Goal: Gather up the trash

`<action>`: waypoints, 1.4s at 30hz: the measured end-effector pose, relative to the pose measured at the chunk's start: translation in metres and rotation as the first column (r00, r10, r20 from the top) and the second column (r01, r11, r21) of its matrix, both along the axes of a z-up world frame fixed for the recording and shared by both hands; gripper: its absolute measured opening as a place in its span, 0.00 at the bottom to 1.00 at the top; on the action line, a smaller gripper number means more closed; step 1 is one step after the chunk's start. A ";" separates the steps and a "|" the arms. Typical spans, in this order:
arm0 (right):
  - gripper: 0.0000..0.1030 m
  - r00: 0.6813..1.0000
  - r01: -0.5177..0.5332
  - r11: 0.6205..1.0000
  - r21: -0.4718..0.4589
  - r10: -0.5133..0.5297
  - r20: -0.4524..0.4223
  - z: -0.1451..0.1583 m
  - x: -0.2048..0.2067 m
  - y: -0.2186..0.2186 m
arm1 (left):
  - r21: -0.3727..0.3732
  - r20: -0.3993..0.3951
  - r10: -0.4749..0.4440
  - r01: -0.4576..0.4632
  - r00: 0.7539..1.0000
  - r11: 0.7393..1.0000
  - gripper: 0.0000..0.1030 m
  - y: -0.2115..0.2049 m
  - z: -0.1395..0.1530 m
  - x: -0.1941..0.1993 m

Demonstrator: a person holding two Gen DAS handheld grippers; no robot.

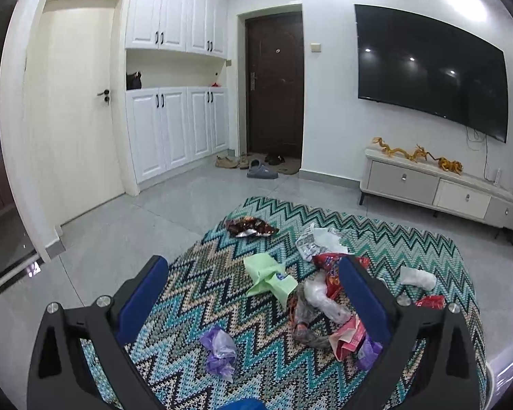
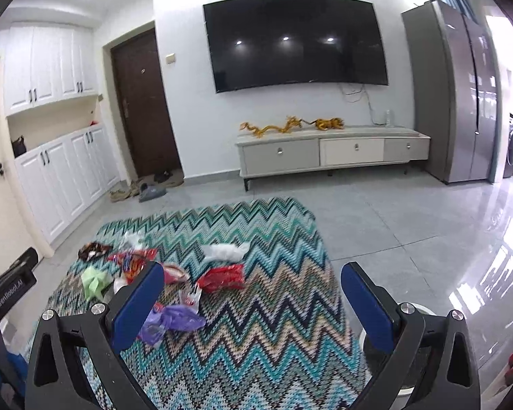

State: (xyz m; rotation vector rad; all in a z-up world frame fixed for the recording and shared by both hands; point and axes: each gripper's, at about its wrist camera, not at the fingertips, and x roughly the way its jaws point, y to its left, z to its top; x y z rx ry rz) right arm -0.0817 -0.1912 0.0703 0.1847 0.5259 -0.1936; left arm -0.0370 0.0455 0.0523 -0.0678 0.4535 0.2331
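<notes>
Both claws, left (image 1: 253, 273) and right (image 2: 253, 278), gape empty above trash-strewn zigzag cloth (image 1: 195, 311), its near edge seemingly cropped.

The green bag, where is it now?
In the left wrist view the green bag lies mid-cloth, between the brown wrapper and the purple bag.

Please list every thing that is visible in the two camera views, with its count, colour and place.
zigzag cloth: one, teal and beige, covers the surface under the trash
green wrapper: one, light green, cloth centre
purple bag: one, near edge
brown wrapper: one, far side
red wrapper: one, right part
white bag: one, behind red wrapper
television: one, black, wall
TV cabinet: one, white-grey, below television
dark door: one, brown
left gripper: open, blue pads
right gripper: open, blue pads
</notes>
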 end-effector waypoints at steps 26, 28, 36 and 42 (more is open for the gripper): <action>1.00 0.999 0.030 1.000 -0.003 -0.030 -0.019 -0.009 -0.001 0.004 | -0.003 -0.003 0.040 -0.040 0.999 0.999 0.97 0.012 -0.008 -0.003; 1.00 0.999 0.035 0.999 0.008 -0.035 -0.021 -0.011 -0.001 0.004 | -0.004 -0.001 0.046 -0.046 0.999 0.999 0.97 0.014 -0.007 -0.004; 1.00 0.999 0.003 1.000 -0.011 -0.003 -0.038 -0.015 0.004 0.016 | -0.007 0.000 0.037 -0.037 0.999 0.999 0.97 0.011 -0.009 -0.004; 1.00 0.998 0.006 1.000 0.005 -0.005 -0.056 -0.028 0.009 0.014 | -0.005 -0.018 0.027 -0.027 0.999 1.000 0.97 0.004 -0.020 0.001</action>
